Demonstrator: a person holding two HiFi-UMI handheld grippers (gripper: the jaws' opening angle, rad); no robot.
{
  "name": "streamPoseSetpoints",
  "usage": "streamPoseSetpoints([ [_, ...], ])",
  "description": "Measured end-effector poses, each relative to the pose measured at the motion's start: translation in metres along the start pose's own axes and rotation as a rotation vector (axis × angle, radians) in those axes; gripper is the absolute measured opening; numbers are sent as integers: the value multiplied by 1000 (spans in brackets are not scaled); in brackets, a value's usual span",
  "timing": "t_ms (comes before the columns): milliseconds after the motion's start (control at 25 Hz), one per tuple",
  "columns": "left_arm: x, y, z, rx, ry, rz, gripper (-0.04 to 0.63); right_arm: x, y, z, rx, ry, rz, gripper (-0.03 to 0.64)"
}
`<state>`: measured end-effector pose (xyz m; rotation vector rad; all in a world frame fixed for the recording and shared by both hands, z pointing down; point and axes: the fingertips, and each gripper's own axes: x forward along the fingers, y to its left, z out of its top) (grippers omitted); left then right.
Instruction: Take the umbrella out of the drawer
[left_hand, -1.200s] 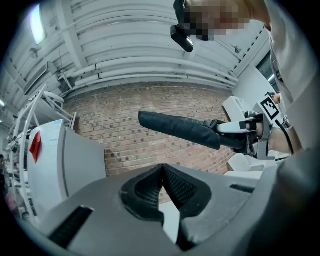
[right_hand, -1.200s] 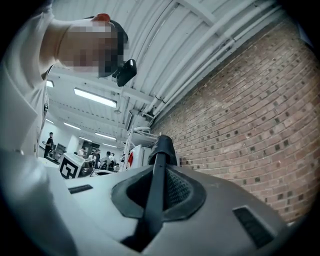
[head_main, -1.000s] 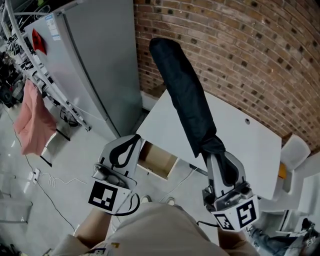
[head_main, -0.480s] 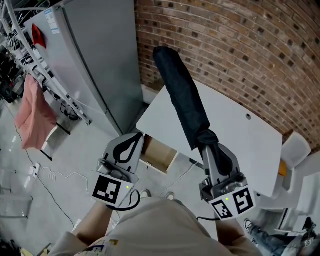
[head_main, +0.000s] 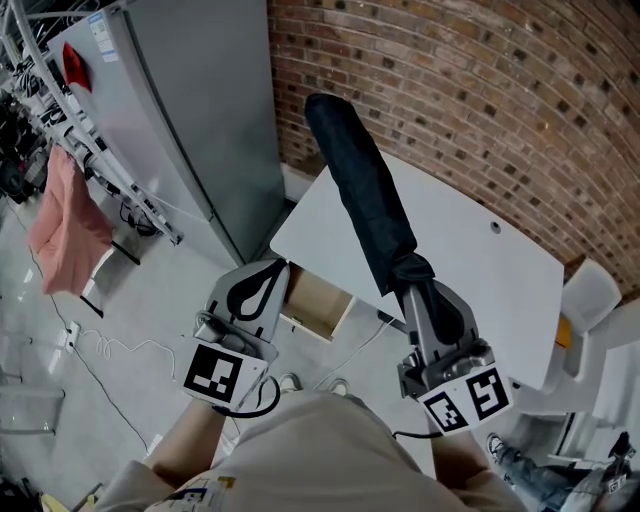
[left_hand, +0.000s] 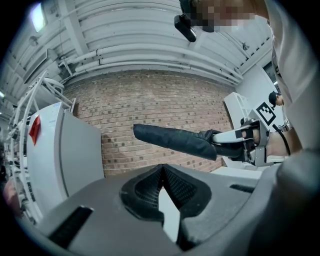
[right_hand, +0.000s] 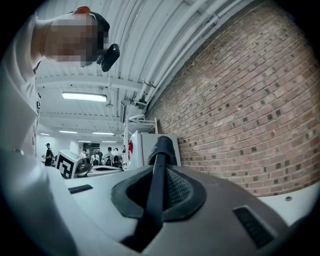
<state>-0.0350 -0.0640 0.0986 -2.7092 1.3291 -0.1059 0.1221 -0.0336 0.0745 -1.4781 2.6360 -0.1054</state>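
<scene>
A folded black umbrella (head_main: 365, 190) sticks up and away over the white table (head_main: 480, 270), and my right gripper (head_main: 418, 295) is shut on its lower end. In the right gripper view the umbrella (right_hand: 162, 146) runs straight out between the closed jaws of that gripper (right_hand: 158, 170). The left gripper view shows the umbrella (left_hand: 175, 142) lying level in front of the brick wall. My left gripper (head_main: 272, 272) hangs beside the open wooden drawer (head_main: 318, 308) under the table's near edge. It (left_hand: 161, 168) is shut with nothing in it.
A tall grey cabinet (head_main: 190, 120) stands left of the table against the brick wall (head_main: 480, 90). A pink cloth (head_main: 60, 230) hangs on a rack at far left. A white chair (head_main: 590, 300) is at right. Cables (head_main: 110, 352) lie on the floor.
Both grippers have sunk a little, and the umbrella has come down slightly with the right one. Both sets of jaws stay as they were.
</scene>
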Motion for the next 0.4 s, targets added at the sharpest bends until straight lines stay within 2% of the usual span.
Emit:
streamPoseSetpoints([
  [400, 3, -7, -2, 11, 14, -9, 8, -6, 1, 4, -8, -5, 12, 23],
])
